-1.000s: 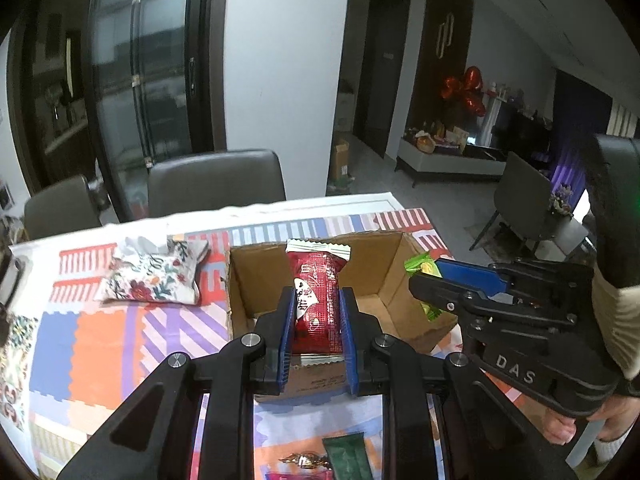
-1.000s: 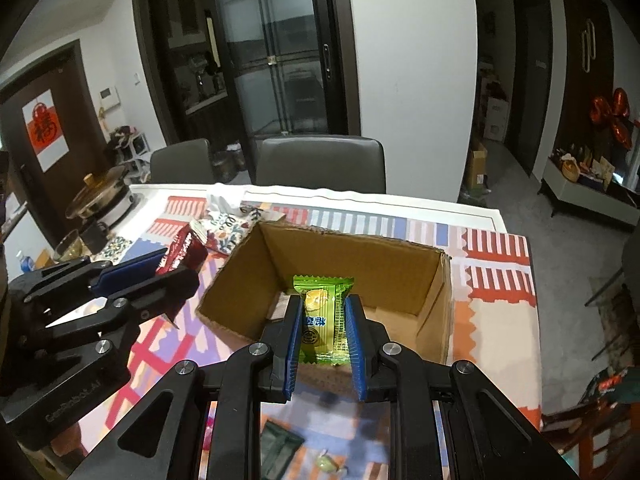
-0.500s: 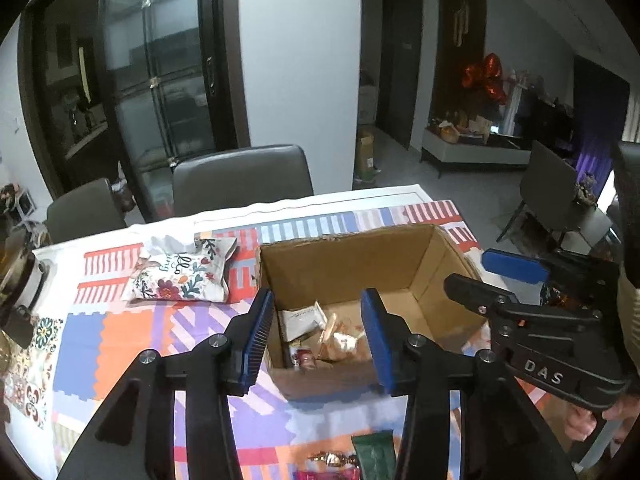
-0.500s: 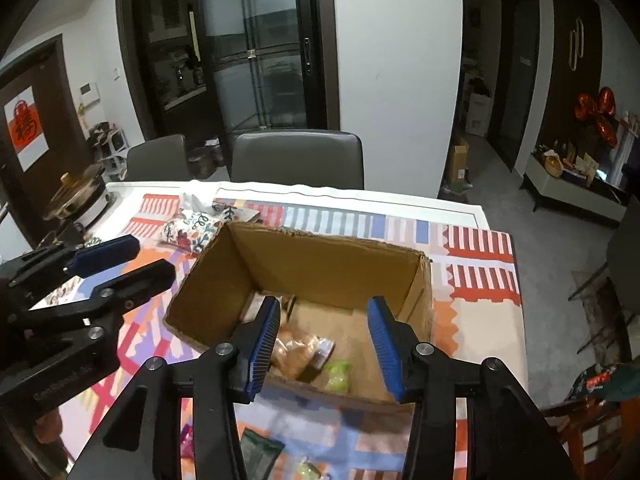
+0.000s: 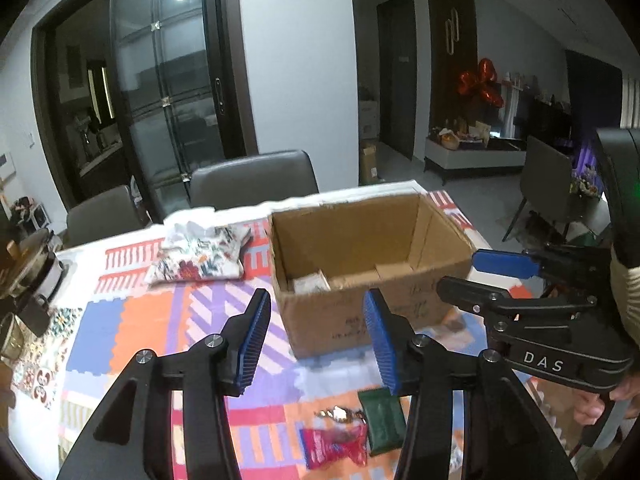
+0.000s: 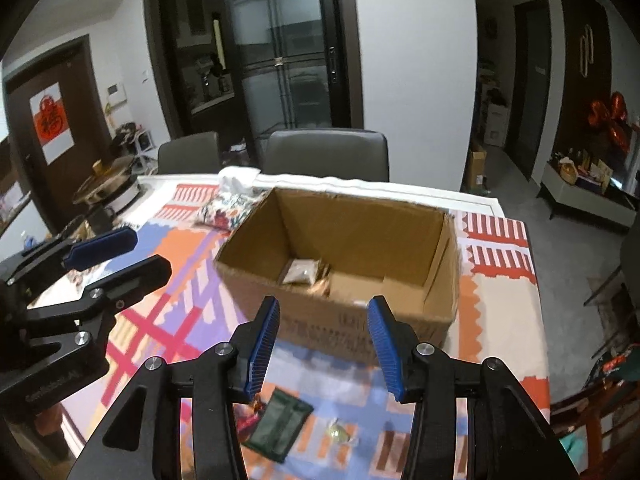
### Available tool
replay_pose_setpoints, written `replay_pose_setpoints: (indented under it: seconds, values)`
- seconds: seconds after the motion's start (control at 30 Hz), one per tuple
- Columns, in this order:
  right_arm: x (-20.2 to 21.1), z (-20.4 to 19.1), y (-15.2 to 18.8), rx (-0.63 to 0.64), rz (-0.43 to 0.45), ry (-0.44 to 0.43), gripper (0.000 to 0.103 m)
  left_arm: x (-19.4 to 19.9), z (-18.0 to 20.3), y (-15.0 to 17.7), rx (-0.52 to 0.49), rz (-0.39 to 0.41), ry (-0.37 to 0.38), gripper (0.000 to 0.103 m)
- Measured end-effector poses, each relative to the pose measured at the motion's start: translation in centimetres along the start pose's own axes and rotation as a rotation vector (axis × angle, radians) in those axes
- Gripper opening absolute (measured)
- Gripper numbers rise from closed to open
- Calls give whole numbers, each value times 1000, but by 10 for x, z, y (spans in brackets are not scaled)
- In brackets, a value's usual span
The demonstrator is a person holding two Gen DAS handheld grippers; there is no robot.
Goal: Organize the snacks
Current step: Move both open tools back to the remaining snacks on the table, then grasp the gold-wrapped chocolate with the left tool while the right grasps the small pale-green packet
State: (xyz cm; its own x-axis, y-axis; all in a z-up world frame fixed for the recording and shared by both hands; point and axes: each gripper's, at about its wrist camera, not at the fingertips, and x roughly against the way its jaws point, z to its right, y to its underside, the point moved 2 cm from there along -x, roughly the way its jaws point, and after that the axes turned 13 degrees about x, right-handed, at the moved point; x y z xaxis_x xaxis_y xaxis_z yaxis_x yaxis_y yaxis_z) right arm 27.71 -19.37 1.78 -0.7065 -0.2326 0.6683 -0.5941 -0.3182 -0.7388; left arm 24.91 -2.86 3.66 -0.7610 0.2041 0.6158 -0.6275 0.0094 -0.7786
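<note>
Two views to go through, left wrist one first. Cardboard box (image 5: 372,268) sits in the middle of the frame on the patterned table (image 5: 132,324) with a pale packet showing inside near its front left corner, so some snacks look already packed. Still loose on the table at bottom centre: a red wrapper (image 5: 334,446), a dark green packet (image 5: 382,420) and a small shiny candy (image 5: 340,414) just above the red one. A floral pouch (image 5: 198,256) lies left of the box. Left tongs (image 5: 316,340) have just been opening and now stand partly apart with nothing between the blue pads, just the box front behind the gap. Right tongs (image 5: 476,270) poke in from the right edge, jaws apart, empty too.

Right wrist view: box (image 6: 340,240) fills the centre again, a light packet and something brownish on its floor. Right tongs (image 6: 324,340) have also just been opening, about a third wide, holding nothing. Green packet (image 6: 280,420) and a small candy (image 6: 340,434) wait at the bottom below the pads. Left tongs (image 6: 120,256) sit at the left edge, open and empty.

So I'd say partway done, at least three pieces left to box up
</note>
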Motion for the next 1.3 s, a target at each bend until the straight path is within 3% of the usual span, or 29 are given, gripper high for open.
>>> replay_pose_setpoints:
  seconds: [0.27,0.7,1.07,1.3]
  values:
    - [-13,-8,28,-5,-104,-40,47,-18,-6,34,50,-136,15,48]
    - [-75,-10,81,-39,-446,-129,47,-66,-18,77,172,-397,55,46]
    - [-109,-10,99,-32,-560,-135,47,-115,-26,99,233,-581,54,35]
    - [-124,-5,110,-41,-605,-123,47,-134,-29,109,257,-628,29,33]
